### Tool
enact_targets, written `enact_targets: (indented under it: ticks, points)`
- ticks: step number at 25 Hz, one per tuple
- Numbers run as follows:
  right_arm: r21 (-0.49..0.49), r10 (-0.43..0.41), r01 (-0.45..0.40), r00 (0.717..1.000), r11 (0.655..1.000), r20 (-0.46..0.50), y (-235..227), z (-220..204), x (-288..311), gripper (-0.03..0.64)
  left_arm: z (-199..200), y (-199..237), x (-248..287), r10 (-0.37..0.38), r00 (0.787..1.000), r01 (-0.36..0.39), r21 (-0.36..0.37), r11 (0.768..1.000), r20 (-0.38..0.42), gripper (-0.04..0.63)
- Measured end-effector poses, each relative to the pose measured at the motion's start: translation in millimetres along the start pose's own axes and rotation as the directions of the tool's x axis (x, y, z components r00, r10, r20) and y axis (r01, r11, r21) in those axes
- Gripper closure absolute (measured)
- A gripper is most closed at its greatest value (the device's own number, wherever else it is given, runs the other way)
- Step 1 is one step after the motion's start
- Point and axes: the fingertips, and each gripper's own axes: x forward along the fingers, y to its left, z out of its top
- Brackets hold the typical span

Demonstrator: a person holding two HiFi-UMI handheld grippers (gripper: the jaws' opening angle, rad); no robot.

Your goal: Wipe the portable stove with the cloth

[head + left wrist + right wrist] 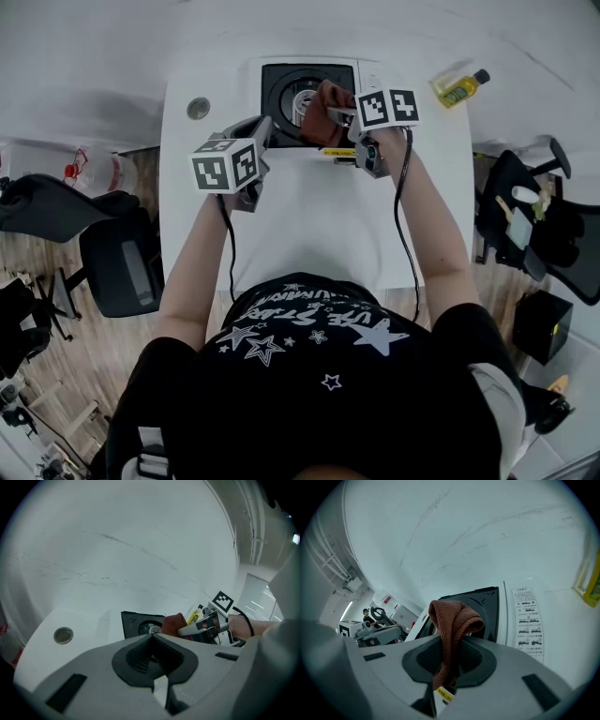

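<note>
From where I stand, the right gripper (342, 117) has its fingers pinched tight on a rust-brown terry cloth (452, 620). The cloth rises in a folded loop above the fingers, with a short tail and a small yellow tag hanging below them. It is held over the near right part of the white portable stove with the black top plate (277, 80), which sits at the far end of the white bench (309, 216).

The stove's long side runs left to right across the bench. Its black plate and round burner are on the left, and a white strip with a printed label is on the right. The plate therefore lies straight ahead of and just under the cloth, so I judge the wipe needs only a short drop and a sweep leftward along that axis.

The left gripper (261, 129) sits by the stove's near left corner, its fingers closed together on nothing. It is close enough to steady the casing, but the right one is plainly the working hand.

The plate looks matt and dark, and I can make out no spill or smear on it. A yellow bottle (459, 87) stands well off to the right.
</note>
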Motion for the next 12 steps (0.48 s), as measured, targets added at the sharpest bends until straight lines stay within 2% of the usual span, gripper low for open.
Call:
enact_targets:
  ticks: [12]
  points:
    - [0.044, -0.066, 0.064, 0.997, 0.997, 0.041, -36.8, -3.3, -34.8, 0.559, -3.0, -16.6, 6.6, -0.024, 1.000, 0.024, 0.004, 1.000, -0.005, 0.588]
